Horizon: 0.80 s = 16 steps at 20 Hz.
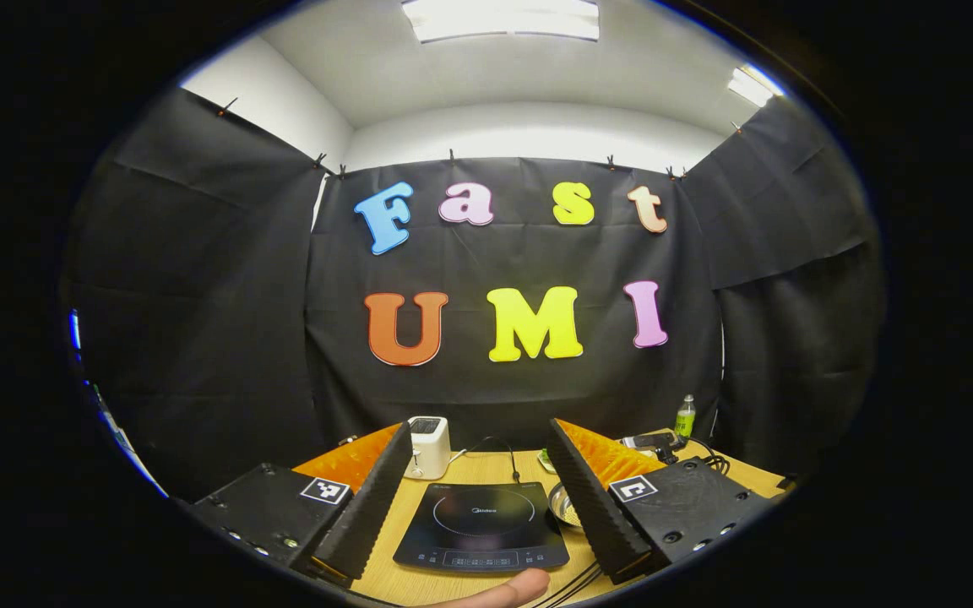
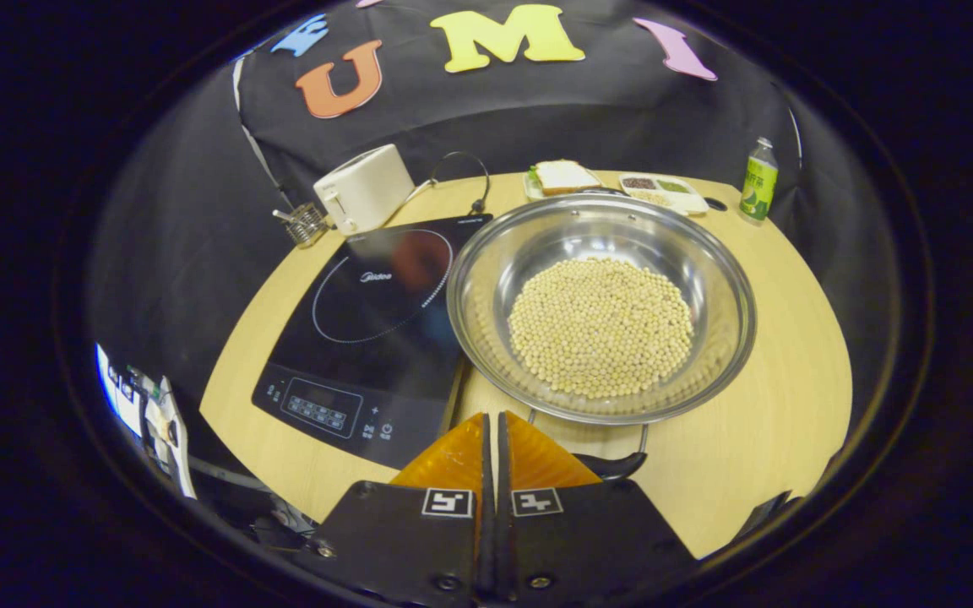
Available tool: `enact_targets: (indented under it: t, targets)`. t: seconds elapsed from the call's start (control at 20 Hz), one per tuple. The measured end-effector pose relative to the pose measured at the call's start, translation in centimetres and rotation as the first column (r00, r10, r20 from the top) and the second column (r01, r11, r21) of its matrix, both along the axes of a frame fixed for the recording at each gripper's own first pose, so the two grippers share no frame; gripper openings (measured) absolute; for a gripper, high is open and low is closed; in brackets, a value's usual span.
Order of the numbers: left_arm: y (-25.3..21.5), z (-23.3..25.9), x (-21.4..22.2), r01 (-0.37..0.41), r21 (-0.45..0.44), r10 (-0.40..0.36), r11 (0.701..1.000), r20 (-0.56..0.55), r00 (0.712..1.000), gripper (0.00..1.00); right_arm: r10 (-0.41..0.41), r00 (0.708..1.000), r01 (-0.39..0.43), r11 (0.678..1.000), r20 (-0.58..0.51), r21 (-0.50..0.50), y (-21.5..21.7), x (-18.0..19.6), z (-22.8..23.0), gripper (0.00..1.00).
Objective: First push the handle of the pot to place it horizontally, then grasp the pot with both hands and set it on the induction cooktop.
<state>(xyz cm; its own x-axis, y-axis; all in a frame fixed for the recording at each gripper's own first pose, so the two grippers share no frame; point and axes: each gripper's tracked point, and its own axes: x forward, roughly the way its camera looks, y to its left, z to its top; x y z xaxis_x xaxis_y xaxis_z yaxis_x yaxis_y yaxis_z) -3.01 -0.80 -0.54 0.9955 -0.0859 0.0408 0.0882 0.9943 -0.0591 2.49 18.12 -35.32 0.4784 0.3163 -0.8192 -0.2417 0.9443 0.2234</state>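
So the right gripper (image 2: 493, 415) has its two fingers pressed together with nothing between them, hanging just above the near rim of the pot (image 2: 602, 306). That pot is a wide, shiny steel bowl shape with a layer of small pale round beans (image 2: 600, 328) in the bottom, and its dark handle (image 2: 613, 463) pokes out right beside the fingers. It sits on the wooden table (image 2: 782, 405), touching the right edge of the glossy black induction cooktop (image 2: 372, 325).

The left gripper (image 1: 480, 439) is spread wide open and held higher, framing the cooktop (image 1: 481, 525), with a sliver of the pot (image 1: 564, 505) peeking past its right finger. A fingertip (image 1: 510, 587) shows at the bottom.

Farther back are a white toaster (image 2: 363, 189), a sandwich (image 2: 564, 176), a snack tray (image 2: 660, 189) and a green bottle (image 2: 758, 181).
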Motion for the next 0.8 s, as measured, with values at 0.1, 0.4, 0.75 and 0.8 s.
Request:
enact_targets:
  t: [0.1, 0.4, 0.75, 0.8]
  targets:
    - [0.0, -0.1, 0.0, 0.003, -0.001, -0.003, 1.000, 0.001, 1.000, 0.95, -0.016, 0.999, 0.017, 1.000, -0.029, 0.019, -0.1, -0.1, -0.2, 0.04]
    - [-0.1, -0.2, 0.1, 0.004, -0.002, -0.004, 1.000, -0.003, 1.000, 0.96, 0.007, 0.999, -0.007, 1.000, -0.033, -0.004, -0.9, -0.5, -0.4, 0.01]
    - [0.0, -0.5, 0.4, -0.009, 0.002, 0.009, 1.000, -0.009, 1.000, 0.95, 0.017, 0.999, -0.018, 1.000, -0.027, -0.015, -2.3, -1.1, -0.8, 0.04]
    - [-0.2, -0.8, 0.5, 0.000, -0.005, 0.000, 1.000, -0.015, 1.000, 0.95, 0.019, 0.999, -0.019, 1.000, -0.025, -0.014, -2.6, -1.1, -0.8, 0.04]
